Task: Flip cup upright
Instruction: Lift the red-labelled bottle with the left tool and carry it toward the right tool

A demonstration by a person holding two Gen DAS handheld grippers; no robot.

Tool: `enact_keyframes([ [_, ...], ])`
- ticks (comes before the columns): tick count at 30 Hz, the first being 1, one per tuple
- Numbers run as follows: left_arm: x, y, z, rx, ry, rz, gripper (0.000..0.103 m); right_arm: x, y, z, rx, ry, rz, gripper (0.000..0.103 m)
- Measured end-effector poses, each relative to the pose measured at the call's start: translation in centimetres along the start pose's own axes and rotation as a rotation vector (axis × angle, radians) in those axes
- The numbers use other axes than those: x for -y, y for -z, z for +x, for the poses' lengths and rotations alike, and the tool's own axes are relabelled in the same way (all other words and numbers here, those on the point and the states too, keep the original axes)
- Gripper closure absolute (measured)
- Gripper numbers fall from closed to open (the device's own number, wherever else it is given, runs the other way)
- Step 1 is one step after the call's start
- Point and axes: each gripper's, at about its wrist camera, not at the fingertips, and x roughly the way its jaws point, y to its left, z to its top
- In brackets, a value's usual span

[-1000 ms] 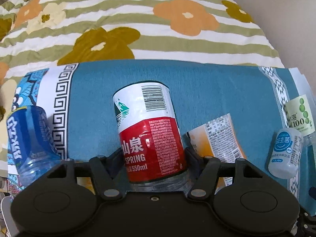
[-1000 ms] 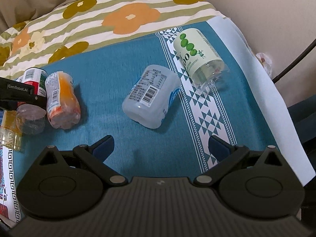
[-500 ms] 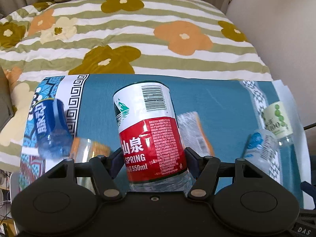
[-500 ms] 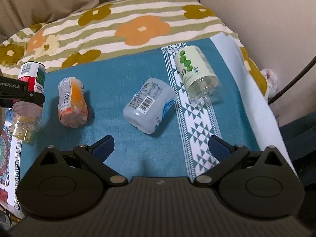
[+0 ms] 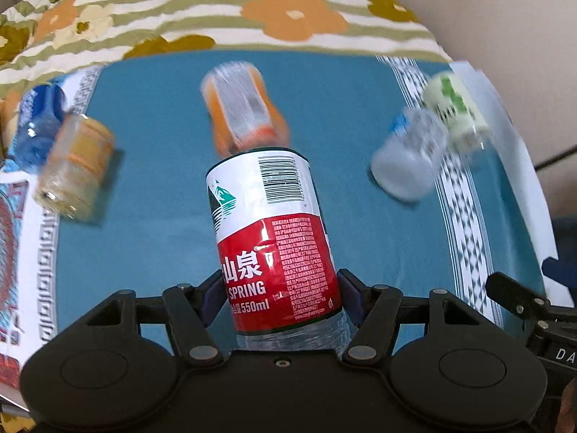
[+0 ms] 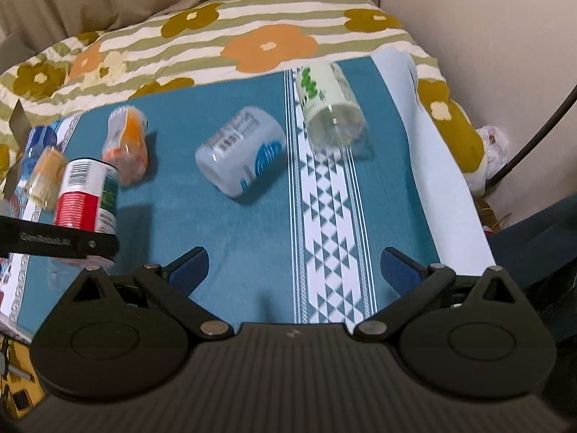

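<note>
Red-and-white cup [image 5: 274, 241] clamped between left gripper [image 5: 281, 294] fingers above the teal cloth [image 5: 162, 216], seemingly clear of it per right view, right gripper [image 6: 294, 265] spread wide and empty near the blurred white-blue cup [image 6: 239, 149].

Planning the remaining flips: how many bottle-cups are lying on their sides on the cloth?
5: blue cup and amber cup far left, orange cup centre, white cup, green-dotted cup right. None seem hidden.
</note>
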Motion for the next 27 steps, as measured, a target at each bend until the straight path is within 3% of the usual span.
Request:
enact_keyframes([
  [9,1.8,1.8,1.9,0.001,-0.061,0.055,0.033,1.4,1.9,0.6,-0.018,-0.023,-0.021,0.000],
  [14,1.9,2.0,2.4,0.001,-0.059,0.030,0.032,2.1,2.1,0.7,-0.023,-0.021,-0.015,0.000],
  [18,2.1,2.1,2.1,0.020,-0.063,0.026,0.011,2.4,2.1,0.8,-0.025,-0.024,-0.015,0.000],
  [27,2.5,2.4,1.2,0.042,-0.072,0.042,0.009,2.1,2.0,0.5,-0.012,-0.032,-0.033,0.000],
])
